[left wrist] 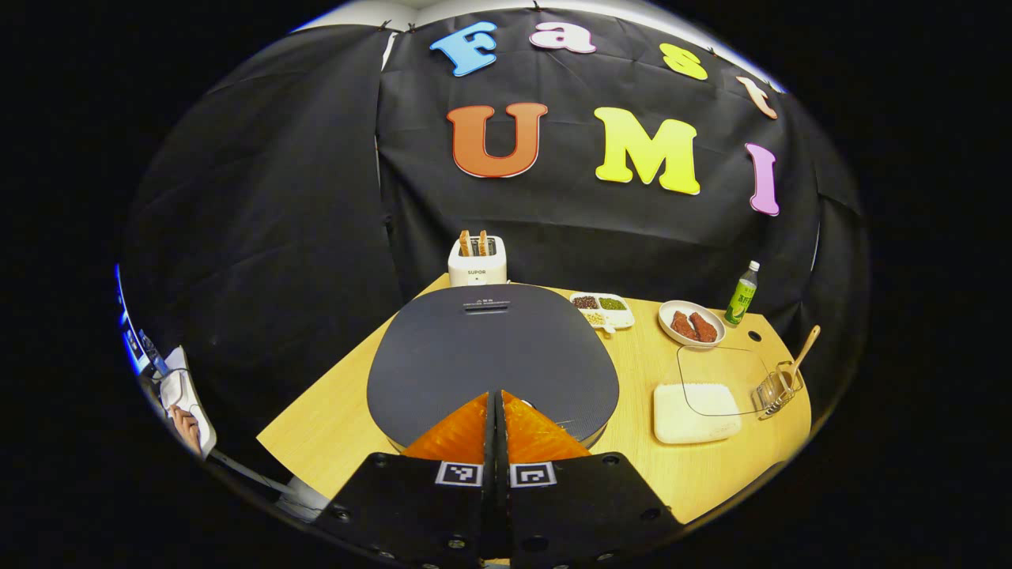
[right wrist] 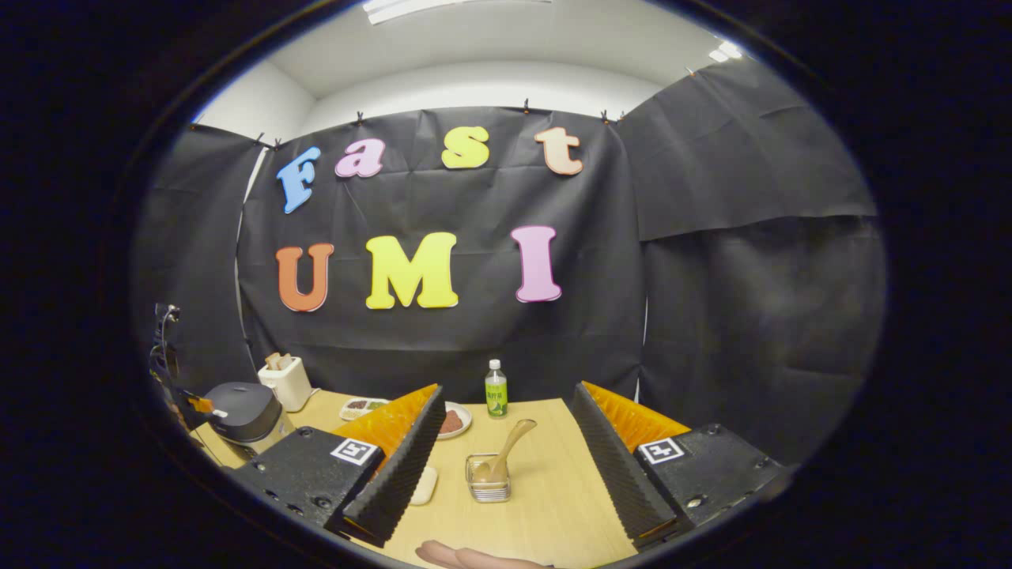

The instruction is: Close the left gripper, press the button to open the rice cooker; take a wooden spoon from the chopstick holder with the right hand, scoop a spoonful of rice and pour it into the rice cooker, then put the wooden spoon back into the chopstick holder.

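In the left gripper view, the dark rice cooker (left wrist: 490, 356) sits lid down right ahead, and my left gripper (left wrist: 496, 403) is shut with nothing held, its tips over the lid's near edge. A wooden spoon (left wrist: 800, 357) leans in the clear chopstick holder (left wrist: 779, 390) at the table's right, next to a white dish of rice (left wrist: 696, 411). In the right gripper view, my right gripper (right wrist: 506, 431) stands open above the table, the spoon (right wrist: 506, 450) and holder (right wrist: 489, 478) lying ahead between its fingers. The cooker (right wrist: 245, 411) is far left there.
A white toaster (left wrist: 477, 259) with toast stands behind the cooker. A sectioned tray of beans (left wrist: 603, 310), a plate of reddish food (left wrist: 692, 324) and a green bottle (left wrist: 742, 294) line the back. A clear lid (left wrist: 723, 379) rests over the rice dish. A hand (right wrist: 474, 557) shows at the bottom.
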A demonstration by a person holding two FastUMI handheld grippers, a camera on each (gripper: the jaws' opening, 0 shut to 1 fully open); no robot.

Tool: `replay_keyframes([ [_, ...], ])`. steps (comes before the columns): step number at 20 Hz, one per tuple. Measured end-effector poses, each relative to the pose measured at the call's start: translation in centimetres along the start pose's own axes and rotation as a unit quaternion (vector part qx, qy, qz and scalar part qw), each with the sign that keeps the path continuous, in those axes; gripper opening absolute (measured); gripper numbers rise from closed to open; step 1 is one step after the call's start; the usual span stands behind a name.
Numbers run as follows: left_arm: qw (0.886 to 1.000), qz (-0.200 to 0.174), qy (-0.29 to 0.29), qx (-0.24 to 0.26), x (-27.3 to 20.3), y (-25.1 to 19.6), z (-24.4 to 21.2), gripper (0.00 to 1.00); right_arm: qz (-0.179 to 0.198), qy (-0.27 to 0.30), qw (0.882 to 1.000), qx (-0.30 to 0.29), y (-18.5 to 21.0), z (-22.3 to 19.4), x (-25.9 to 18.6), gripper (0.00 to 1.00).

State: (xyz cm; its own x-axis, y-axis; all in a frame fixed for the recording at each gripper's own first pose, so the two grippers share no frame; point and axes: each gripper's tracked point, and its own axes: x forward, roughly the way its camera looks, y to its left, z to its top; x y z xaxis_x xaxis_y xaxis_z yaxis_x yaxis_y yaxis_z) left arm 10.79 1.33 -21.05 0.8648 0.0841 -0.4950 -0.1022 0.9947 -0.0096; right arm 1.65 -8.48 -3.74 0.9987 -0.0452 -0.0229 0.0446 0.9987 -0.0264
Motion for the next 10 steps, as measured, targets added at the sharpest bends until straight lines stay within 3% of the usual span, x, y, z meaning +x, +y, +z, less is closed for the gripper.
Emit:
replay_keyframes([
  [5,1.000,-0.002,0.021,0.011,0.6,-0.1,-1.2,0.00,0.028,-0.014,0.999,-0.025,2.8,1.1,-1.8,1.00],
  [10,0.999,-0.017,0.030,-0.021,0.7,-0.2,-1.3,0.00,0.042,-0.003,0.999,-0.024,5.1,0.2,-2.8,1.00],
])
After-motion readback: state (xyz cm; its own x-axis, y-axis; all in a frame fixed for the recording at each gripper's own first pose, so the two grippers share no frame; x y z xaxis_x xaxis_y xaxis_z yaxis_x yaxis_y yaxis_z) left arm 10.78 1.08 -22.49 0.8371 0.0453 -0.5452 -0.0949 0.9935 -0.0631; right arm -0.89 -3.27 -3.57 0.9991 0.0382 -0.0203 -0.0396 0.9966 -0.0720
